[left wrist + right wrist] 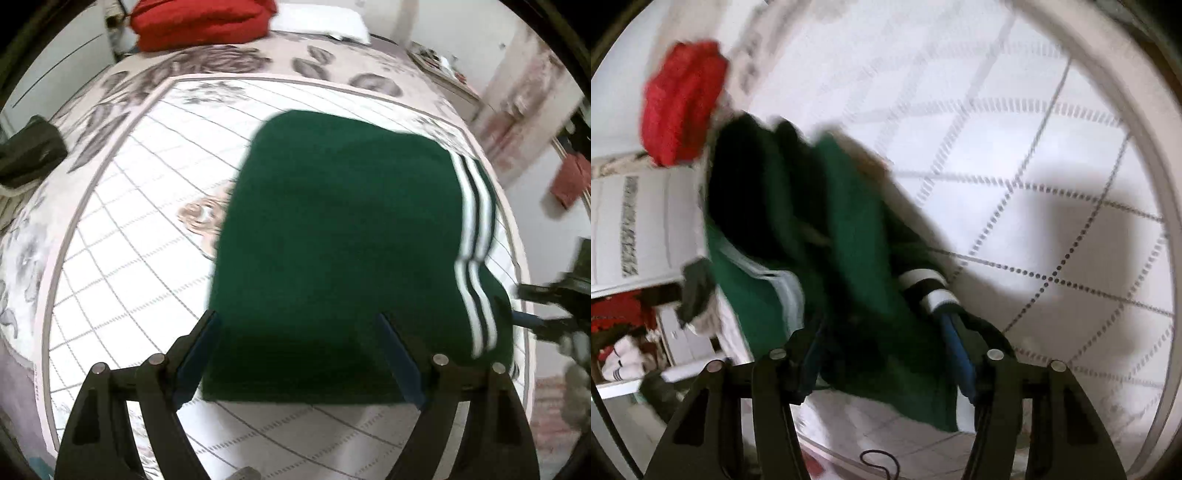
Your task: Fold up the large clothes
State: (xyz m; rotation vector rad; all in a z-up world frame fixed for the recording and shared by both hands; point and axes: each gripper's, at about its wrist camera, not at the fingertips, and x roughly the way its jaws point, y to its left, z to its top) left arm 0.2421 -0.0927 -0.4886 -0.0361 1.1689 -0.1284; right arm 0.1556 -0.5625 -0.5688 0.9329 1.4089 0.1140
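Observation:
A dark green garment with white stripes (332, 240) lies folded on the bed. My left gripper (299, 325) is open just above its near edge, one finger at each side, holding nothing. My right gripper (532, 310) shows at the garment's right edge in the left wrist view. In the right wrist view the green garment (849, 258) lies between the fingers of my right gripper (882, 332), which stand apart around the cloth; the striped part (927, 288) rests by the right finger. The view is blurred.
The bed has a white quilted cover with floral border (147, 221). A red pillow (199, 22) and a white pillow (321, 18) lie at the head. A dark item (29, 151) sits at the bed's left edge. Shelves with clothes (624, 347) stand beside the bed.

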